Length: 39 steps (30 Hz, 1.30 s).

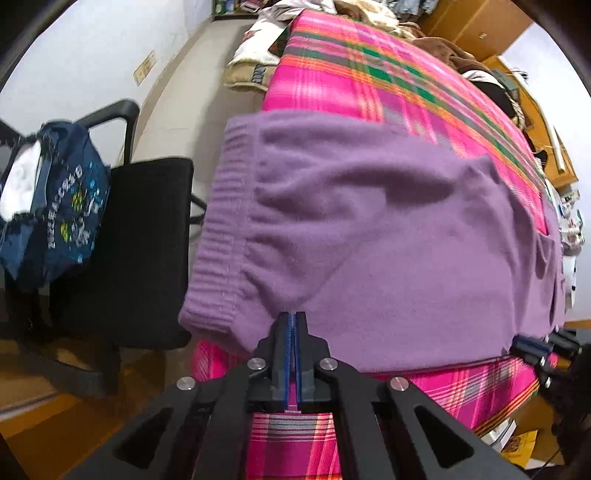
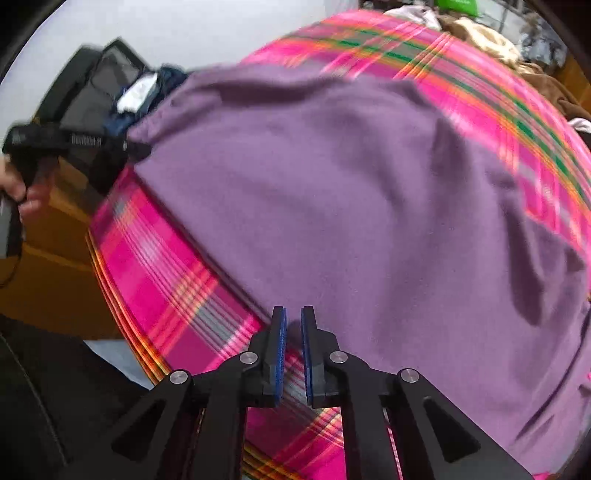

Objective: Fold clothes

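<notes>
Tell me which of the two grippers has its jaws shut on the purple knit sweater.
The left gripper: its jaws pinch the purple knit sweater near the ribbed hem. The right gripper shows a gap between its jaws.

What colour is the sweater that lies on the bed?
The sweater is plain light purple, with a ribbed hem; the left wrist view shows it best.

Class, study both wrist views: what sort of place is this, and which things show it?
Probably a home bedroom: a purple sweater lies on a bed's pink plaid cover, a black chair stands beside it, and clothes are heaped at the far end.
</notes>
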Tool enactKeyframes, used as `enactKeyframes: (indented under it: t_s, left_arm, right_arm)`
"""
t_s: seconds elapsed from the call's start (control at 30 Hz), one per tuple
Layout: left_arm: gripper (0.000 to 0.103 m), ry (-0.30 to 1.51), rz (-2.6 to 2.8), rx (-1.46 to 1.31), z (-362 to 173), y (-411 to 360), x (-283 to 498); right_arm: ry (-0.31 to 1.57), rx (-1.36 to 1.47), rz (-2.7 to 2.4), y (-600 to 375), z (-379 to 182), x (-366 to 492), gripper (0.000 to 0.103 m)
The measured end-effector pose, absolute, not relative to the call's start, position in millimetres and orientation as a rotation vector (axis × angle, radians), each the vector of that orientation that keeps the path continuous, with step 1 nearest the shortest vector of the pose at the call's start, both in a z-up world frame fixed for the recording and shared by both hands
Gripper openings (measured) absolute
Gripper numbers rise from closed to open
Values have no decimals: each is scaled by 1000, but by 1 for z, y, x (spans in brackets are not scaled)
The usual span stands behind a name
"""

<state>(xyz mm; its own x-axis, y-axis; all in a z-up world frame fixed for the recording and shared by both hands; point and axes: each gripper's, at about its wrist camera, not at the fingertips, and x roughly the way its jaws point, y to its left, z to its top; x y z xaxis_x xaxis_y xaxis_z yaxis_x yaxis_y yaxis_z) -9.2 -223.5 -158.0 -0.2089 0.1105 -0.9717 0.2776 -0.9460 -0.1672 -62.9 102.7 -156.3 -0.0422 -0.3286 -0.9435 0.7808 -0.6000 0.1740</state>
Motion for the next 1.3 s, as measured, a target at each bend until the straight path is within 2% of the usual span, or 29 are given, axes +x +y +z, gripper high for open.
enactKeyframes:
  t_s: [0.13,0.27,0.37,0.47,0.7,0.83,1.1,1.3]
  left_arm:
    - [1,455,-2412,1889,-141,-216,-32]
    - [1,402,-2465,1927,-141,-205,-56]
    - [1,377,-2447,1996,-154,-202,-68]
    - [1,398,-2448,2044,-157,-203,-70]
    - [1,293,-2526,2156,-164,-158,-76]
    - [1,284,-2564,2197,-164,-122,-84]
    - [1,181,-2580,2208,-165,-57,-97]
    - [1,232,-2496,2161,-167,-27,-108]
  right_arm:
    - [430,1466,-1892,108,-147,-98,11]
    - [334,1497,-1983,113,-147,-135,23]
    - [269,1643,-2033,123,-162,-159,23]
    - [131,1648,-2064,139,-148,-160,23]
    - [25,1725,-2136,173,-141,-125,26]
    - [18,1758,-2246,196,-138,-117,31]
    - [-8,1780,-2362,250,-130,-150,31]
    - [107,1715,-2376,286,-120,-204,31]
